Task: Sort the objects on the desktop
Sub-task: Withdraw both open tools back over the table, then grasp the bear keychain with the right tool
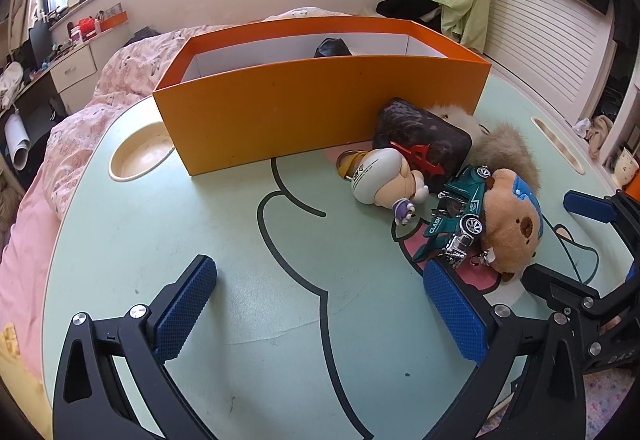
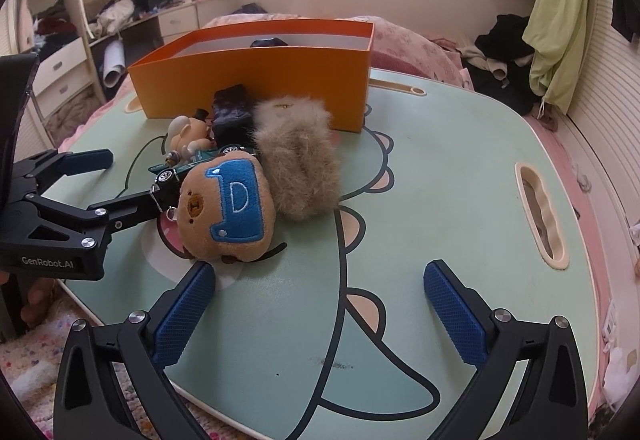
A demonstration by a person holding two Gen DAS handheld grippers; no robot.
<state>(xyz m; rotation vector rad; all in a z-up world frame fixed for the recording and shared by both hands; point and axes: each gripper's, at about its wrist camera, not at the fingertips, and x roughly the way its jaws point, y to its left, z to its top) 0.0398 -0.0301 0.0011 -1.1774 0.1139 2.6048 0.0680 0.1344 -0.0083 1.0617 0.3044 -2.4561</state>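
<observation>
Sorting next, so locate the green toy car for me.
The green toy car lies on the table's right side in the left wrist view, wedged between the bear plush and the white figurine.

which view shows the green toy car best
The left wrist view: the green toy car shows its side, a chrome wheel and the word CLASH, lying against the bear plush. In the right wrist view the car is mostly hidden behind the plush; only wheels and a green strip show.

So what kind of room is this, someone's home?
Most likely a lived-in bedroom: a bed with pink floral bedding lies behind the cartoon lap table, clothes hang by the window, and drawers line the wall.
</observation>
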